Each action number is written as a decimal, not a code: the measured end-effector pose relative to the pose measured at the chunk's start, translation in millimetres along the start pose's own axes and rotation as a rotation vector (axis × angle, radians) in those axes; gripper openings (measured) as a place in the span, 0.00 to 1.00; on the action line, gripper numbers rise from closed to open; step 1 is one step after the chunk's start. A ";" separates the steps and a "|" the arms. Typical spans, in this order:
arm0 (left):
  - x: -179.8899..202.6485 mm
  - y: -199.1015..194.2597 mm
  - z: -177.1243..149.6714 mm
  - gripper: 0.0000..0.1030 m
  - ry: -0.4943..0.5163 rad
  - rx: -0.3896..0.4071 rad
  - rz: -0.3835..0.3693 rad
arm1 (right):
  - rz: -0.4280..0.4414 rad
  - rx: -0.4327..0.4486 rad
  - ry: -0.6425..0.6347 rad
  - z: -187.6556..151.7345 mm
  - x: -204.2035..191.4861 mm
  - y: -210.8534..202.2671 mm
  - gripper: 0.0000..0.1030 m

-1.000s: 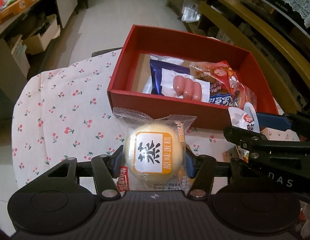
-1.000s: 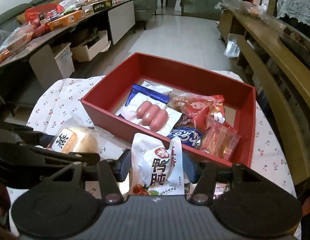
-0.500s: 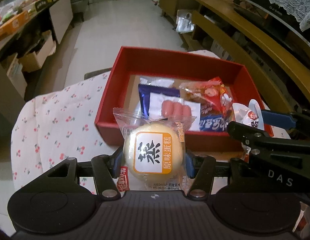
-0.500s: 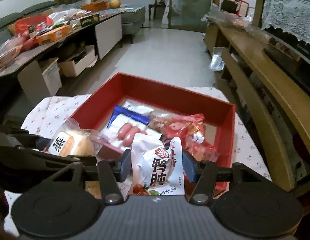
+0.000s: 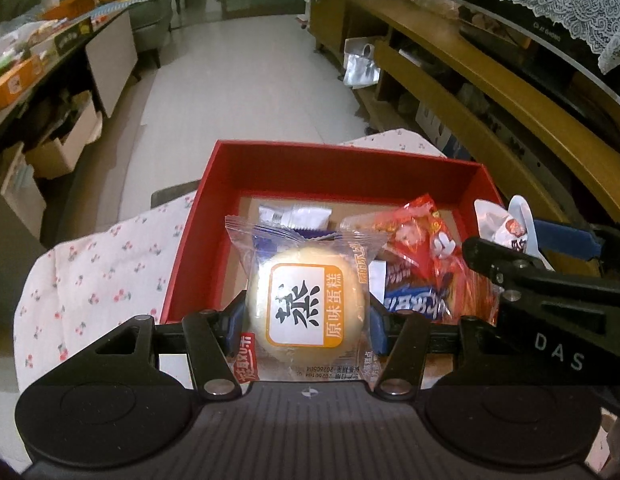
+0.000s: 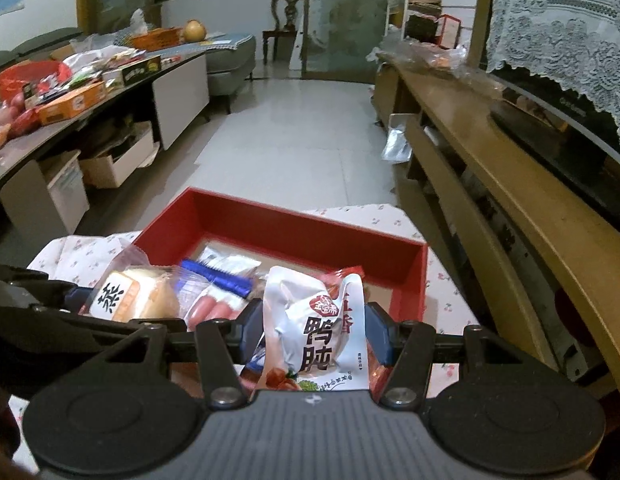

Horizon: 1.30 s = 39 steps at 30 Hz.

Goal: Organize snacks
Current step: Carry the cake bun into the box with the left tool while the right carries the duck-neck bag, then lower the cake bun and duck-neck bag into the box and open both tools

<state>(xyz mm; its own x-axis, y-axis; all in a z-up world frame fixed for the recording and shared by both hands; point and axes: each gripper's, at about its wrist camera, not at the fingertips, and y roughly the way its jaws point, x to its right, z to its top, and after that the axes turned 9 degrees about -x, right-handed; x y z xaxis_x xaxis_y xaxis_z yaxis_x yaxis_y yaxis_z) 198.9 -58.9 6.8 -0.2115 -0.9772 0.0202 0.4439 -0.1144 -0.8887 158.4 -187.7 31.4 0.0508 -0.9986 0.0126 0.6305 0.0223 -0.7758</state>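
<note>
My left gripper (image 5: pixel 306 316) is shut on a round yellow cake in a clear wrapper (image 5: pixel 306 304), held over the near wall of the red box (image 5: pixel 342 160). My right gripper (image 6: pixel 310 328) is shut on a white snack pouch with red print (image 6: pixel 314 328), also above the box's near side. Inside the red box (image 6: pixel 294 232) lie a sausage pack (image 6: pixel 208 310), a blue packet (image 5: pixel 414 304) and a red packet (image 5: pixel 422 236). The right gripper's black body (image 5: pixel 550 292) shows at the right of the left wrist view, with the pouch top (image 5: pixel 506 228) sticking out.
The box stands on a small table with a white cherry-print cloth (image 5: pixel 98 264). A long wooden shelf unit (image 6: pixel 490 184) runs along the right. A cluttered counter (image 6: pixel 70 92) and cardboard boxes (image 6: pixel 114 160) stand at the left. Tiled floor (image 6: pixel 302 140) lies beyond.
Both grippers have risen and moved forward with their snacks, from in front of the red box to above its near wall. Both grips are unchanged.
</note>
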 end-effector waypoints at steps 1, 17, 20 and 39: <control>1.2 1.4 1.9 0.61 0.001 0.001 0.001 | -0.006 0.006 0.002 2.5 1.2 1.4 0.55; 12.2 29.7 26.5 0.61 0.001 -0.005 0.015 | -0.058 0.004 0.023 20.6 14.8 32.5 0.55; 11.9 32.9 27.7 0.61 -0.001 -0.011 0.018 | -0.057 0.001 0.024 20.8 15.5 36.7 0.55; 13.1 48.4 29.7 0.61 -0.012 -0.035 0.044 | -0.053 -0.032 0.020 24.0 17.1 56.3 0.56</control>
<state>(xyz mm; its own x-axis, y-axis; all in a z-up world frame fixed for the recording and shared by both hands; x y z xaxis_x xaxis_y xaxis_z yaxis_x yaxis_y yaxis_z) 243.5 -82.6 -22.3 -0.1821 -0.9832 -0.0144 0.4219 -0.0649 -0.9043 213.4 -202.4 3.0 0.0022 -0.9991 0.0423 0.6069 -0.0323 -0.7941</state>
